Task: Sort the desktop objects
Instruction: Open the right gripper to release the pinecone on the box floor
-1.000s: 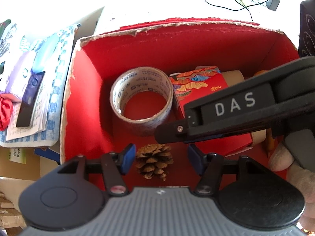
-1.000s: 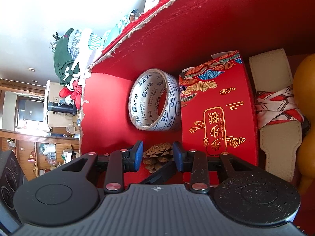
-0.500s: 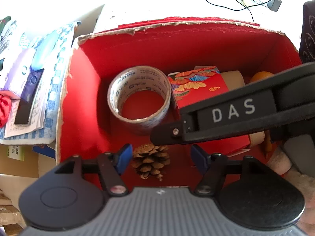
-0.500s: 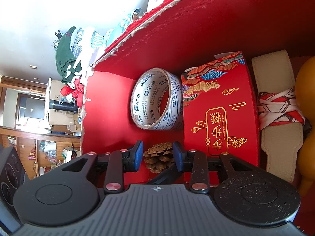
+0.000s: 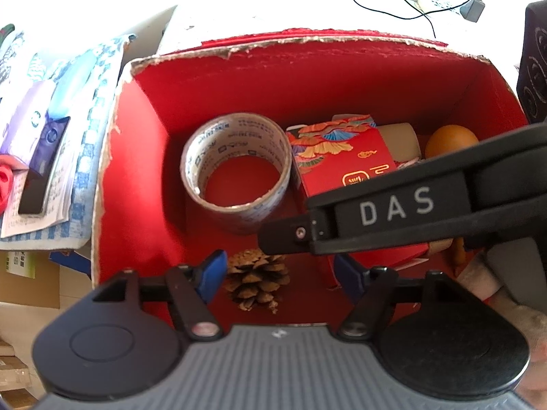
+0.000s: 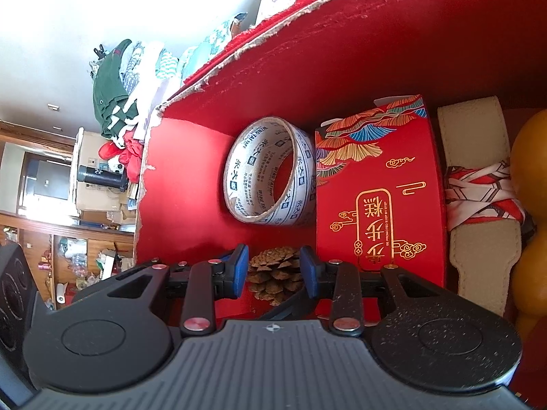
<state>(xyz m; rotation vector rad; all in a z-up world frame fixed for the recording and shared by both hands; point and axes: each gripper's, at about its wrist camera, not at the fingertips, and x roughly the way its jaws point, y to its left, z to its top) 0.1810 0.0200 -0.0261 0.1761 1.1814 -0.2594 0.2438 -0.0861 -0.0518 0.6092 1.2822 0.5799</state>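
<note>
red gift box (image 5: 342,167): near end behind right tongs (image 5: 273,239) | orange (image 6: 533,157): cut off

I see a white tabletop (image 5: 273,3) carrying the torn red box (image 5: 307,68), a black cable (image 5: 410,10) behind it, and papers (image 5: 51,171) alongside.

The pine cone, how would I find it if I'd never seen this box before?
Look inside the big red box with torn cardboard edges. On its floor, near the front, in front of the roll of printed tape and left of the red and gold carton, lies the pine cone. It is the only brown, scaly, natural thing there; the right gripper's blue pads sit on either side of it.
</note>
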